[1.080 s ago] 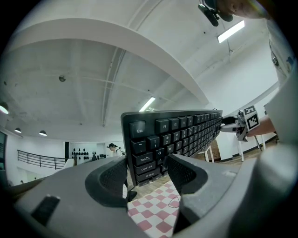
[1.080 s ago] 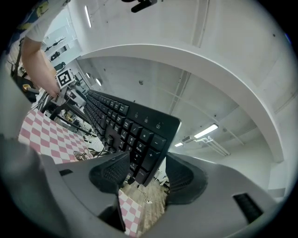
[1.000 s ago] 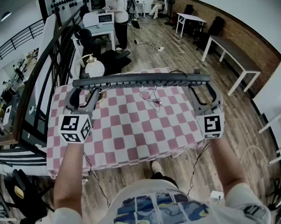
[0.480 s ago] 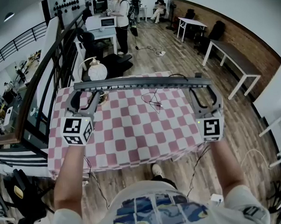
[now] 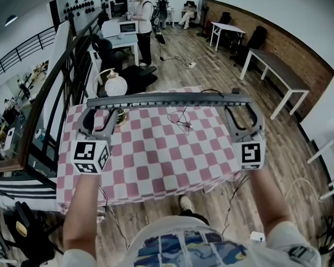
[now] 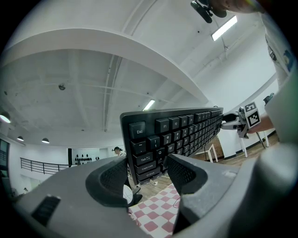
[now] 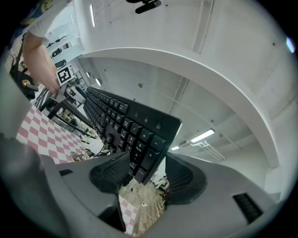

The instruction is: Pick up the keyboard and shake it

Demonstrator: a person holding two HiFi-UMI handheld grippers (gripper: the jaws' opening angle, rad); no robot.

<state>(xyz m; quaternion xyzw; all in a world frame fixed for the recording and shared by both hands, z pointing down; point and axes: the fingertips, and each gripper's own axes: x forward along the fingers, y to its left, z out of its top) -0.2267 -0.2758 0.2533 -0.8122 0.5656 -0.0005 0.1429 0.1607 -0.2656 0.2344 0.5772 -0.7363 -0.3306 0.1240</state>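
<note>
Where the keyboard [image 5: 168, 98] is: up in the air over the far side of the table, well clear of the cloth, and we hold it by its 2 short ends
Keyboard's lie: level from left to right in the head view, where it shows as 1 long dark bar seen on edge; in both gripper views its black keys face back toward us
Left tongs [image 5: 102, 110]: clamped on the keyboard's left end; in the left gripper view the corner below the Esc key sits between the 2 ribbed pads
Right tongs [image 5: 241, 103]: clamped on the keyboard's right end; in the right gripper view the number-pad corner sits between its 2 pads
Marker cubes: 1 on each pair of tongs, left cube [image 5: 89, 154] and right cube [image 5: 251, 154], both over the near half of the table
Our forearms: left forearm [image 5: 82, 211] and right forearm [image 5: 269, 200] reach forward side by side, well apart, 1 behind each cube
Table [image 5: 157, 164]: covered by a red and white checked cloth, under the keyboard and the tongs
Cable [image 5: 182, 119]: thin, lying loose on the cloth near the far middle; we cannot tell what it joins
White round thing [image 5: 115, 85]: just beyond the table's far left corner; we cannot tell what it is
Standing person [image 5: 144, 18]: far back in the room, beside a pale desk
</note>
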